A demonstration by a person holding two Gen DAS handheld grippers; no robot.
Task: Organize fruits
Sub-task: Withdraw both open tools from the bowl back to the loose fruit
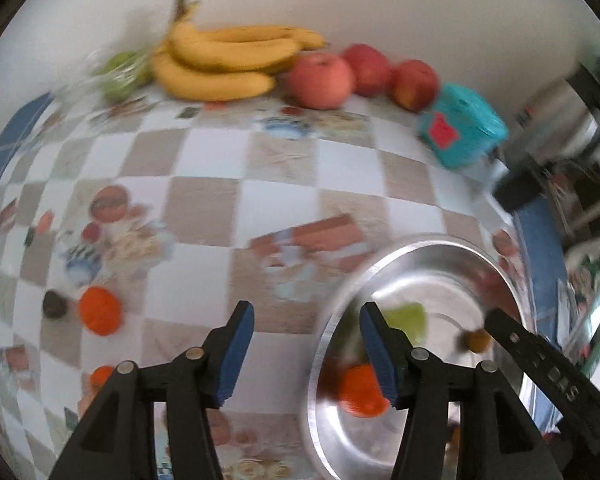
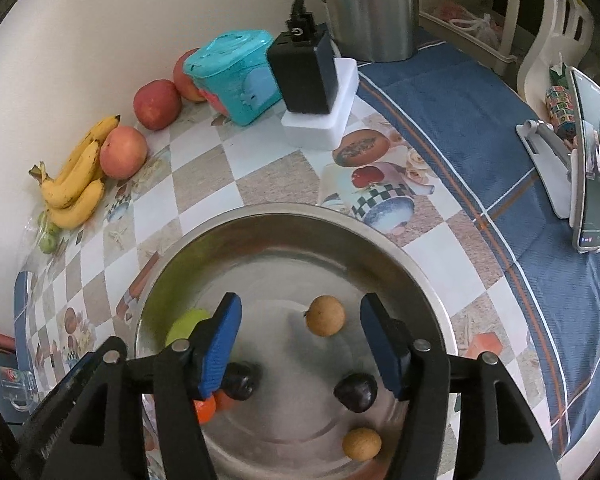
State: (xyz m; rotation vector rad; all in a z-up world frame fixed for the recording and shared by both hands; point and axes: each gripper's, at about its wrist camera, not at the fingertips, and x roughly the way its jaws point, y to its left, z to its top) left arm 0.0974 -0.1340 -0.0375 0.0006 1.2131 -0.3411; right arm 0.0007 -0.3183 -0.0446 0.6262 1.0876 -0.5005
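Observation:
A steel bowl (image 2: 284,220) holds a green fruit (image 2: 184,324), two tan round fruits (image 2: 325,316), two dark plums (image 2: 356,392) and an orange one (image 2: 206,408). My right gripper (image 2: 300,340) is open and empty above the bowl. My left gripper (image 1: 306,354) is open and empty at the bowl's left rim (image 1: 320,344). On the table to its left lie an orange fruit (image 1: 100,316) and a dark plum (image 1: 54,304). Bananas (image 1: 224,60), three apples (image 1: 320,80) and green fruit in a bag (image 1: 120,70) sit by the far wall.
A teal box (image 2: 232,76) stands by the apples. A black charger on a white block (image 2: 312,92) and a steel kettle (image 2: 372,8) stand behind the bowl. A phone on a stand (image 2: 584,160) is at the right, on the blue cloth.

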